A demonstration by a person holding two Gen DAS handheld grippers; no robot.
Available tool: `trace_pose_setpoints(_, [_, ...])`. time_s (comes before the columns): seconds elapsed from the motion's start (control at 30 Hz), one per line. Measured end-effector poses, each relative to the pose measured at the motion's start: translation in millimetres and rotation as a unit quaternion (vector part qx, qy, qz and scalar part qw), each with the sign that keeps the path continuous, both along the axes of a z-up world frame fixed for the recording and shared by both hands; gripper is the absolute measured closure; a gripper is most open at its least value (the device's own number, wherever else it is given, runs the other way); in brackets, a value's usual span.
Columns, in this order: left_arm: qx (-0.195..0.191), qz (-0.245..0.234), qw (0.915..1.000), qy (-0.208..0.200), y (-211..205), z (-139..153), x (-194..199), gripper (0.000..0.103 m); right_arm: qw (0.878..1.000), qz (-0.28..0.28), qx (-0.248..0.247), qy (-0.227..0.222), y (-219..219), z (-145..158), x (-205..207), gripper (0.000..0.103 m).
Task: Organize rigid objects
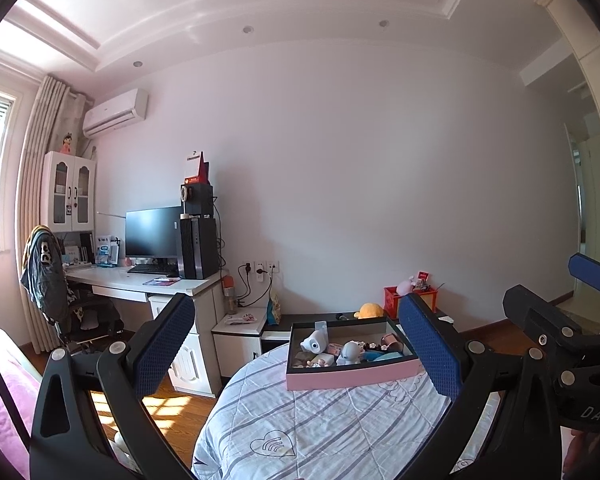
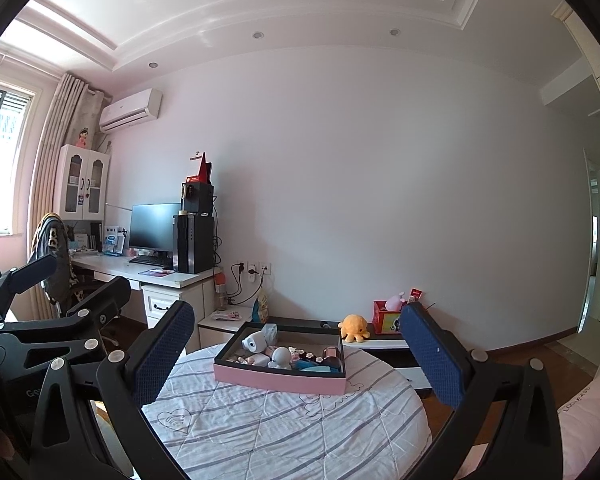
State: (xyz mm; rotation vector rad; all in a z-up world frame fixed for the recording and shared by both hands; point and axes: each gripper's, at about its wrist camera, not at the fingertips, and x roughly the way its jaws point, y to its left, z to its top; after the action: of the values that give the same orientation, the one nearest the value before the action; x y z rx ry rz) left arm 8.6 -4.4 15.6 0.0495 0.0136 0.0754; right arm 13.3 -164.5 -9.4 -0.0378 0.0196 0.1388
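A shallow pink tray (image 1: 352, 378) (image 2: 276, 380) stands on a round table with a striped cloth (image 1: 320, 432) (image 2: 284, 428). Inside lie several small items: a white toy camera (image 1: 314, 343) (image 2: 253, 343), a grey figurine (image 1: 350, 353) (image 2: 281, 357), a teal piece (image 1: 382, 356) (image 2: 316, 366) and a dark cup (image 2: 332, 355). My left gripper (image 1: 300, 344) is open and empty, held above the table short of the tray. My right gripper (image 2: 300, 346) is open and empty, likewise short of the tray. Each gripper shows at the edge of the other's view.
A low dark bench behind the table holds an orange plush octopus (image 2: 354, 327) (image 1: 370, 310) and a red box (image 2: 388, 318) (image 1: 396, 300). A white desk (image 1: 140, 282) with monitor, computer tower and chair stands at the left. A pink bed (image 1: 4, 400) lies at the far left.
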Motion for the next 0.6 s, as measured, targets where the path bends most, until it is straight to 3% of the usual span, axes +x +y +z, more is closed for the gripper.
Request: trace_pose_setpoints(0.6, [0.006,0.004,0.9999,0.010,-3.4,-5.3,7.9,0.000,1.000,-0.028,0.004,0.009,-1.0,-1.2,2.9,0.000])
